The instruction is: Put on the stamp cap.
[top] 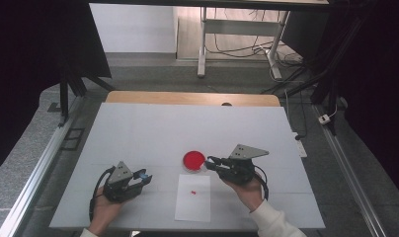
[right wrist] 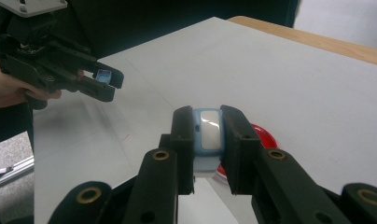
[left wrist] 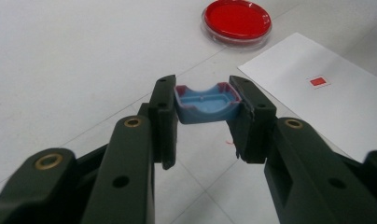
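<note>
My left gripper is shut on a small blue cap, hollow side up, with red stains along its rim. It hovers at the table's front left. My right gripper is shut on a light blue block with a pale glossy face. In the high view its tips hang just right of a round red dish. A white sheet with a tiny red mark lies in front of the dish, between the two hands.
The white table top ends in a wooden strip at the far edge. Metal rails run along both sides of the table. Desk legs and cables stand on the floor beyond.
</note>
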A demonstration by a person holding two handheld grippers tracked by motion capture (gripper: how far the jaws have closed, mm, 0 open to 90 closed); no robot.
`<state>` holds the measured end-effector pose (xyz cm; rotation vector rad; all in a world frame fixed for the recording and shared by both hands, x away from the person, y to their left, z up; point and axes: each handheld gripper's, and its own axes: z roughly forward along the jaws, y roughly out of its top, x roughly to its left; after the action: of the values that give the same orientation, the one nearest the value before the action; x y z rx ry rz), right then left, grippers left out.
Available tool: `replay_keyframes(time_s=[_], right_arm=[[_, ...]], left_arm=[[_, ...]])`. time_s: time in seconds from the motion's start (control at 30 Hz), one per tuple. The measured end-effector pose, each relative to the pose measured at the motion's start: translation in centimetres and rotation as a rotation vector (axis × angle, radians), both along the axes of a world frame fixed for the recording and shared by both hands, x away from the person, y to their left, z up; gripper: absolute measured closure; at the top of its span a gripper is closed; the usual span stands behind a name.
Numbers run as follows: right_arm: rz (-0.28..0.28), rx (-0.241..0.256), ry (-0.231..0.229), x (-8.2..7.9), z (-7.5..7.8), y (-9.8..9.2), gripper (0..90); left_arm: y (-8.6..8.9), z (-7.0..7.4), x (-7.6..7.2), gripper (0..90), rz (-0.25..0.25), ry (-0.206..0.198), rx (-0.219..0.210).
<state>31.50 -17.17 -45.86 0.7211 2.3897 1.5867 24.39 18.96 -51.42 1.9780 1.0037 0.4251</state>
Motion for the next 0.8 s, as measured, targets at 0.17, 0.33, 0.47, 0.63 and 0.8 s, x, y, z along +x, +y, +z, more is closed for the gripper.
replay_keyframes(time_s=[0.17,0.33,0.47,0.63,0.8], right_arm=[[0.002,-0.005,0.005,0.0,-0.1,0.2,74.8],[0.003,-0.006,0.004,-0.1,-0.2,0.3,74.8],[0.002,-0.005,0.004,-0.1,-0.3,0.4,74.7],[0.006,-0.010,0.006,-0.1,-0.3,0.5,74.7],[0.004,-0.010,0.004,-0.2,-0.3,0.5,74.7]], left_arm=[[-0.4,0.0,0.0,63.8,-0.010,-0.001,0.002],[-1.0,0.1,0.1,63.8,-0.021,-0.005,0.004],[-1.4,0.2,0.3,63.7,-0.032,-0.008,0.005],[-1.9,0.2,0.4,63.7,-0.041,-0.010,0.009],[-2.4,0.3,0.4,63.8,-0.054,-0.014,0.010]])
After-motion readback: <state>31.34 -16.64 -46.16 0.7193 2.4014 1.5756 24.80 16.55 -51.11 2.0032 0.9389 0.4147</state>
